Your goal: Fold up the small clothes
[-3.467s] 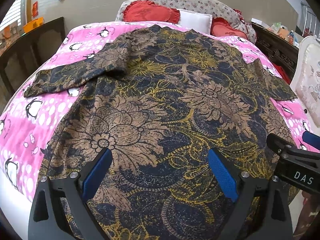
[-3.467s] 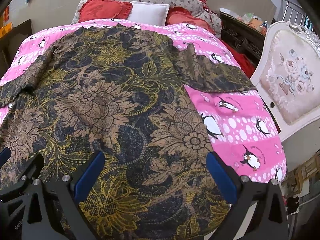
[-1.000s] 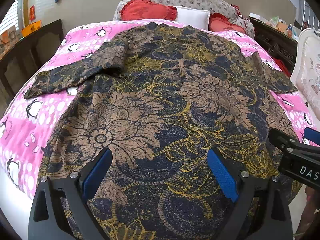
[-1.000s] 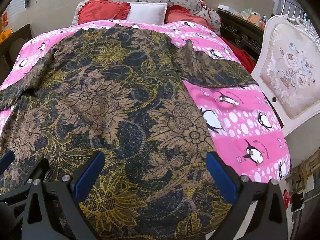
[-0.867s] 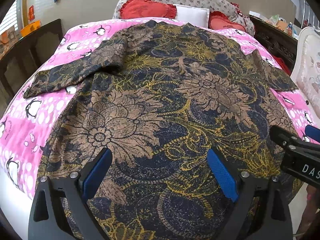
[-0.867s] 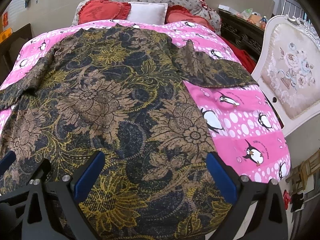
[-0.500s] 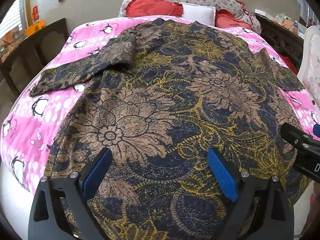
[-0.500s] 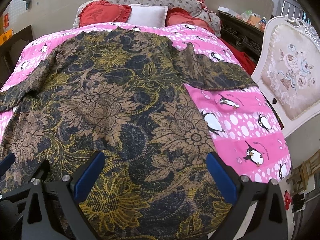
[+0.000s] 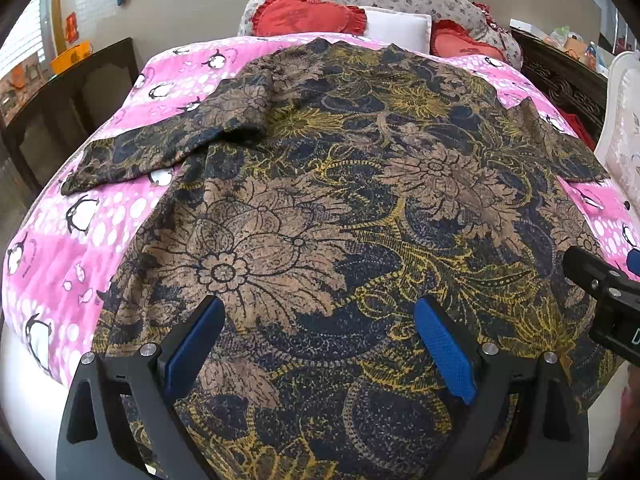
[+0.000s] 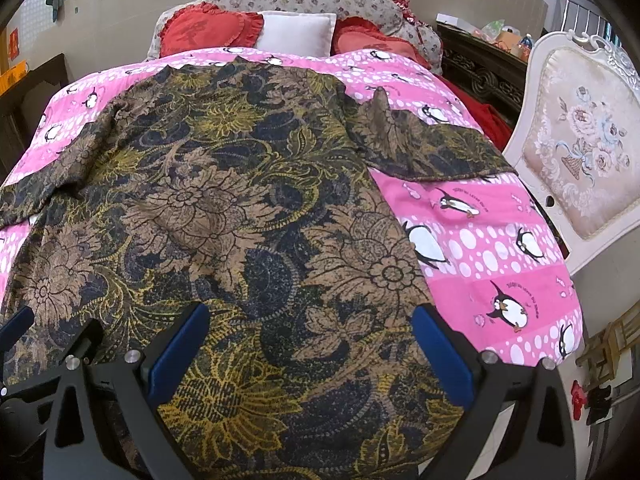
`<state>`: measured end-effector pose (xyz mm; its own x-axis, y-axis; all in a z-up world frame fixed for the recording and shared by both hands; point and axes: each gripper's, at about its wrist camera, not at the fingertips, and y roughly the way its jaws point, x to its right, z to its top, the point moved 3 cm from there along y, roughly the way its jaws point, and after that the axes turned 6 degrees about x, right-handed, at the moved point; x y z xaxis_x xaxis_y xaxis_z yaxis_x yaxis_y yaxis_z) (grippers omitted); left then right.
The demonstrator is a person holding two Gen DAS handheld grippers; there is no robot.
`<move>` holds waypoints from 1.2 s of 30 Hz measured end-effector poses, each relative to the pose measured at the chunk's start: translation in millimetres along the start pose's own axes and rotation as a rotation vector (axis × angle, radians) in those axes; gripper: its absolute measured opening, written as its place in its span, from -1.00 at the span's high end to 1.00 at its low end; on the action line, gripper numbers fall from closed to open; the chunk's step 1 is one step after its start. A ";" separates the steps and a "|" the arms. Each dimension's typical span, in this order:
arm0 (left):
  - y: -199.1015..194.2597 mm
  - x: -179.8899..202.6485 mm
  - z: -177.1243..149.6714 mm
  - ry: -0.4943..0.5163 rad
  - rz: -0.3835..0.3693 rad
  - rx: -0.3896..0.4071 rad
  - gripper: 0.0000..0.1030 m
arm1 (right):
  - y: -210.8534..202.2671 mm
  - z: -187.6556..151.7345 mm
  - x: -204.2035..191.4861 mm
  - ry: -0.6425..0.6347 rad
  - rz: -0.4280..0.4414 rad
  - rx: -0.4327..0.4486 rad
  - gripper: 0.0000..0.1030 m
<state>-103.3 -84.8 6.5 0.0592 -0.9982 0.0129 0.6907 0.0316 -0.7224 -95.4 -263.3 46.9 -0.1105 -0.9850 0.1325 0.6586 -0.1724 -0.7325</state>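
Left wrist view, from left to right: a dark wooden table [image 9: 68, 92] beside the bed; a pink penguin-print bedspread [image 9: 80, 240]; a floral shirt [image 9: 320, 208] in brown, navy and gold, spread flat over the bedspread with its hem toward the camera. Its left sleeve [image 9: 168, 144] lies out across the pink cover. The left gripper [image 9: 316, 336] hovers over the hem area, jaws spread wide, blue pads [image 9: 192, 344] apart with nothing between them. At the right edge, part of the right gripper [image 9: 608, 292] enters the frame. Behind the shirt's collar, a red heart cushion [image 9: 308, 16] and a white pillow [image 9: 396, 28] lean against the headboard.

Right wrist view, from left to right: the tip of the left gripper at the lower left; the shirt [image 10: 240, 200] covering most of the bed, collar toward the pillows; the right gripper [image 10: 308, 344], jaws likewise wide apart and empty, above the hem; the right sleeve [image 10: 432, 148] spread over the bedspread [image 10: 500, 260]; a cream upholstered chair [image 10: 580, 148] just beside the bed. No container appears in either view.
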 end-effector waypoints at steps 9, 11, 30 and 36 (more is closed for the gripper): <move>10.3 -0.6 0.5 -0.008 0.005 -0.017 -0.55 | 19.1 7.2 3.6 -0.007 -0.004 0.004 -1.00; 13.5 -2.7 2.9 -0.012 0.010 -0.016 -0.55 | 26.4 18.7 3.6 -0.039 -0.017 0.057 -1.00; 50.3 -55.4 49.0 -0.051 0.136 -0.036 -0.55 | 136.2 65.7 6.7 -0.134 0.030 0.032 -1.00; 64.5 -53.9 44.6 -0.071 0.126 -0.096 -0.62 | 132.5 62.7 6.4 -0.138 0.023 0.040 -1.00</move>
<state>-29.8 -26.6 -9.9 0.1939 -0.9804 -0.0360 0.6028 0.1480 -0.7841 37.8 -292.1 -7.4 0.0064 -0.9780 0.2083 0.6895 -0.1465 -0.7093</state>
